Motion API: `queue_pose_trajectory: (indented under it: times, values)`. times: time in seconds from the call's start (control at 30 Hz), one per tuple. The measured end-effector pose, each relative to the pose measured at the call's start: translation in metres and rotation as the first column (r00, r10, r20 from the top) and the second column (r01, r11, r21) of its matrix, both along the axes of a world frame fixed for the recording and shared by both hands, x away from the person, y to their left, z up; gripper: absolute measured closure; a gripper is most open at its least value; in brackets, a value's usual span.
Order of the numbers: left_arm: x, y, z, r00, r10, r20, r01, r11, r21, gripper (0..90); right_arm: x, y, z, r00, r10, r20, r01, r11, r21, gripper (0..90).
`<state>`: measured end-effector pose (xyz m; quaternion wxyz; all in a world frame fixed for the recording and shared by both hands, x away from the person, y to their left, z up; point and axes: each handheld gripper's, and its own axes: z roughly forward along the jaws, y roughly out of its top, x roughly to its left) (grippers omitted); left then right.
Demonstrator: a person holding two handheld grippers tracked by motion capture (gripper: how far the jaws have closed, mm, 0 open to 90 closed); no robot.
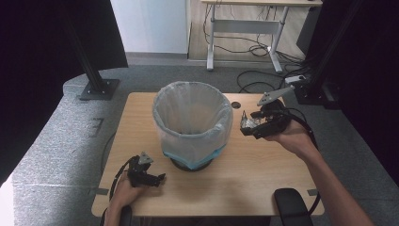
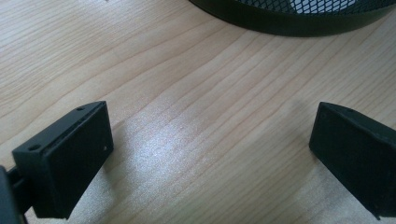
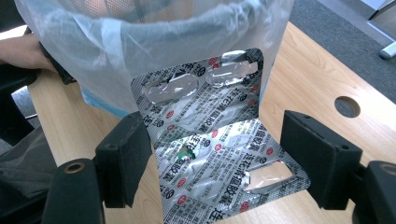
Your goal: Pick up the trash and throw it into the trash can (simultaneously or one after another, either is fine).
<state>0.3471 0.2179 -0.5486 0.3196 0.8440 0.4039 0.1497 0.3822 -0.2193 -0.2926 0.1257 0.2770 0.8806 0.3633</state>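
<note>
Left gripper [image 1: 157, 178] low over wooden table [image 1: 244, 179], near front edge, jaws wide apart, nothing between. Mesh bin [image 1: 192, 123] with plastic liner stands mid-table, just beyond. Right gripper [image 1: 244, 126] raised beside bin's right wall, jaws spread; foil blister pack [image 3: 212, 140] upright between them, contact unclear. Cable hole [image 1: 235, 104] behind.

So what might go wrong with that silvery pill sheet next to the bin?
The right gripper has the blister pack at one jaw only, the other standing apart, so it may slip onto the table. It is beside the bin, not above the rim; released now, it would probably miss.
</note>
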Motion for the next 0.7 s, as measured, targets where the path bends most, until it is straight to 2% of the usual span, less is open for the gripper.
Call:
queue_pose_trajectory:
  times: [0.27,0.63,0.7]
  values:
    - [0.0,0.0,0.0,1.0,0.0,0.0,0.0,1.0,0.0,0.0,0.003,0.008,0.018,0.9999,0.011,0.003,-0.011,1.0,-0.01,25.2]
    - [0.0,0.0,0.0,1.0,0.0,0.0,0.0,1.0,0.0,0.0,0.011,0.025,0.046,0.9996,0.027,0.007,-0.027,1.0,0.005,25.2]
    - [0.0,0.0,0.0,1.0,0.0,0.0,0.0,1.0,0.0,0.0,0.012,0.027,0.047,0.9995,0.03,0.008,-0.03,1.0,0.007,25.2]
